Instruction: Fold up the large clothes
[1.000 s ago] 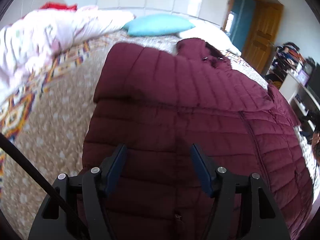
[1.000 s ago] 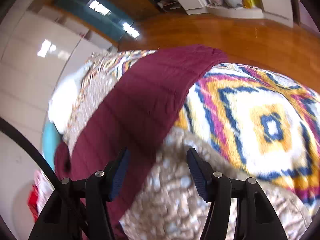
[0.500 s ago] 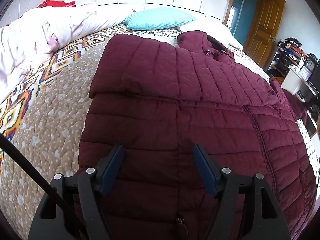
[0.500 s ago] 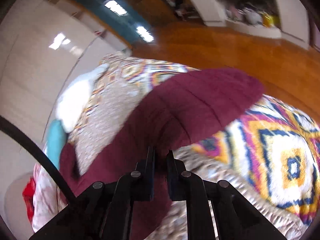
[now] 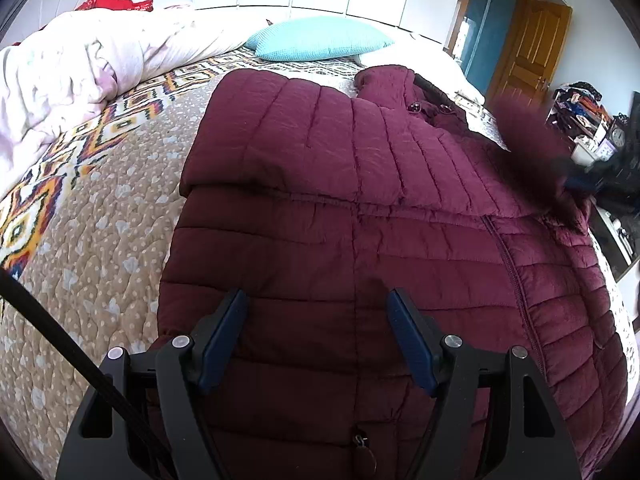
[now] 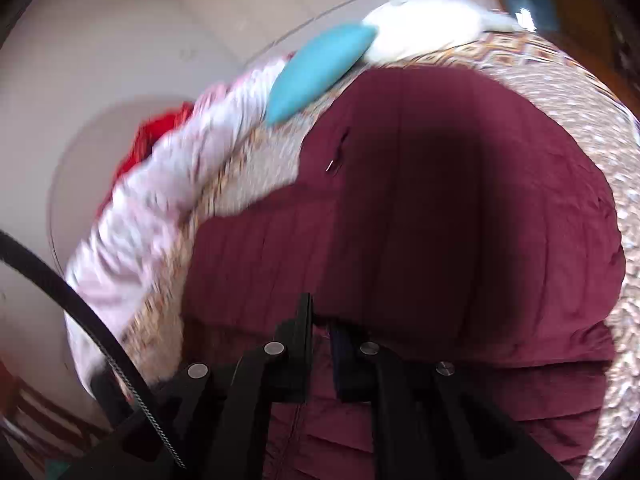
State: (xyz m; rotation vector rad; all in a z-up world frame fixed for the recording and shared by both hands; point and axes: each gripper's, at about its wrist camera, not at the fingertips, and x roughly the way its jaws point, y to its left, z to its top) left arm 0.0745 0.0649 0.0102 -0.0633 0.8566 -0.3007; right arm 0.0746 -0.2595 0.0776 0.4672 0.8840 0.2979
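Observation:
A maroon quilted puffer jacket (image 5: 360, 208) lies spread on the bed, its left sleeve folded across the chest. My left gripper (image 5: 318, 312) is open and empty, hovering over the jacket's lower front. My right gripper (image 6: 320, 324) is shut on the jacket's right sleeve and carries it over the body of the jacket (image 6: 460, 208). In the left wrist view the lifted sleeve (image 5: 528, 140) shows as a dark blur at the right, with the right gripper (image 5: 576, 180) behind it.
The jacket rests on a patterned quilt (image 5: 92, 216). A teal pillow (image 5: 320, 38), a white pillow (image 6: 424, 20) and a bunched pale duvet (image 5: 68, 68) lie at the head of the bed. A wooden door (image 5: 532, 48) and cluttered shelves (image 5: 588, 120) stand to the right.
My right gripper shut on the right sleeve, then lifted and swung it from the bed's edge over the jacket. My left gripper rose slightly and stayed open.

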